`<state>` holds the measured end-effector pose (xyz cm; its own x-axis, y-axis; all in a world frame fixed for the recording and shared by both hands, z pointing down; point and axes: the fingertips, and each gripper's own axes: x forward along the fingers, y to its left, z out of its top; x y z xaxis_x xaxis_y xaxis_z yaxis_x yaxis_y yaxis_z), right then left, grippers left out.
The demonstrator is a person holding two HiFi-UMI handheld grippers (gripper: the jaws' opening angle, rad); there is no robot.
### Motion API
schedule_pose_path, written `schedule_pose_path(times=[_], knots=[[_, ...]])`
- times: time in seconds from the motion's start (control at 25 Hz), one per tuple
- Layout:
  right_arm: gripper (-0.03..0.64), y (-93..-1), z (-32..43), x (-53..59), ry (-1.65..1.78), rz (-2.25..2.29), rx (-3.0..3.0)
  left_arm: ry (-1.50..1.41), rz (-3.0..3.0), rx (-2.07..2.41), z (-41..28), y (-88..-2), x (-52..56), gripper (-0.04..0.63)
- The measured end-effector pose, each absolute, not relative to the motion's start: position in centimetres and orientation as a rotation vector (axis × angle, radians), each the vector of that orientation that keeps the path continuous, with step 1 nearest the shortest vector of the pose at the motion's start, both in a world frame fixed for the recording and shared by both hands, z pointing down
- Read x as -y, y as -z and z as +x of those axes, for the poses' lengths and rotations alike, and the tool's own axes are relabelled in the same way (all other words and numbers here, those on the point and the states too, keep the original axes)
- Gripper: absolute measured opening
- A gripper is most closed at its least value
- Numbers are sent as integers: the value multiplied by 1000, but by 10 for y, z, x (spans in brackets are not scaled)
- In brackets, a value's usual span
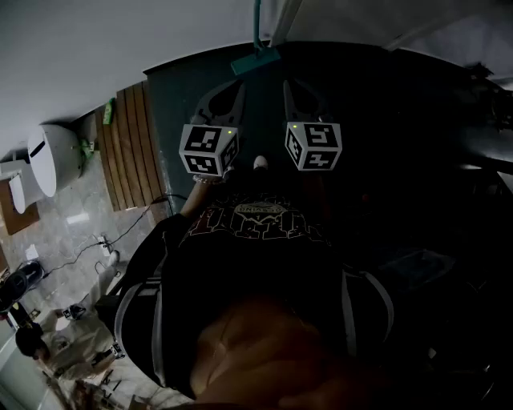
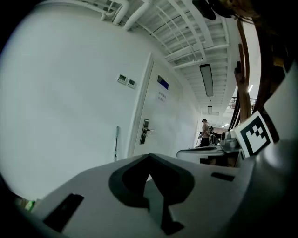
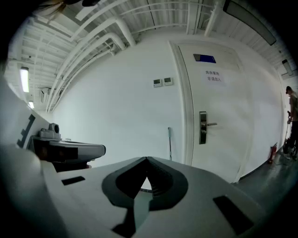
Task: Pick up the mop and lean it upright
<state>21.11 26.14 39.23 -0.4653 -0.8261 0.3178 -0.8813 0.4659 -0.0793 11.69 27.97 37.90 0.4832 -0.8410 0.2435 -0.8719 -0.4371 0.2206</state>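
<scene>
The mop stands upright against the white wall beside the door. In the head view its teal handle rises from the teal head on the dark floor. The handle shows as a thin pole in the left gripper view and in the right gripper view. My left gripper and right gripper hover side by side short of the mop, apart from it. Both are shut, jaws meeting at the tips with nothing between them.
A white door with a lever handle is right of the mop. A slatted wooden board, a white fixture and floor cables lie to the left. A person stands far down the corridor.
</scene>
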Motion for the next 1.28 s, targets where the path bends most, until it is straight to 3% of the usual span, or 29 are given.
schedule_pose_path(times=[0.76,1.28], knots=[[20,-392,267,-252,-291,1426,2548,-125,2386,1520,169,-385,-276,46],[20,-404,258,-227,-275,1404,2538,-131,2348,1559,149,-400,-258,45]])
